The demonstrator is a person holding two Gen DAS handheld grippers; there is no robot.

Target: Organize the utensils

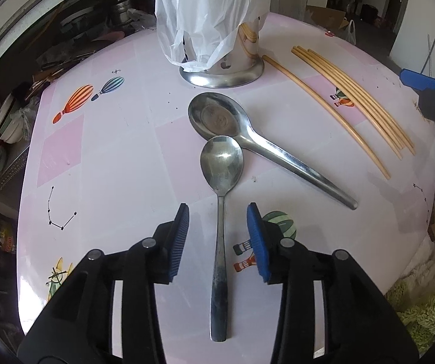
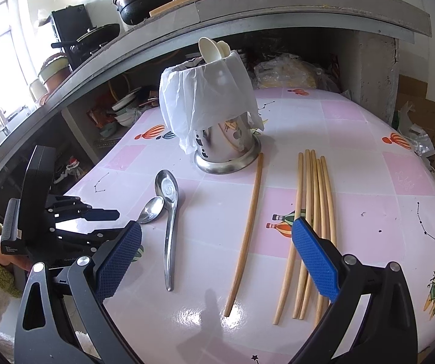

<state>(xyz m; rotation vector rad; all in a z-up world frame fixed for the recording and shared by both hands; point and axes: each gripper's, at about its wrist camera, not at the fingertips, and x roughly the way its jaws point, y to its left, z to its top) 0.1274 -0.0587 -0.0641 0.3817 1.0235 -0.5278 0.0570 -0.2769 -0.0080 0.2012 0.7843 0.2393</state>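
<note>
A small steel spoon (image 1: 221,200) lies on the pink table, its handle between the fingers of my open left gripper (image 1: 217,236), which does not touch it. A larger steel spoon (image 1: 247,136) lies just behind, its bowl under the small spoon's bowl. A steel utensil holder (image 1: 223,60) draped with a white plastic bag stands behind them. One loose chopstick (image 2: 246,227) and a bundle of several chopsticks (image 2: 314,212) lie to the right. My right gripper (image 2: 217,261) is open and empty above the chopsticks. White spoons (image 2: 214,50) stick out of the holder (image 2: 226,145).
The table (image 1: 111,151) has a pink and white balloon pattern. Cluttered shelves (image 2: 120,112) with bowls stand behind it under a counter with pots. A green fuzzy cloth (image 1: 423,309) lies off the table's right edge. The left gripper (image 2: 65,221) shows in the right wrist view.
</note>
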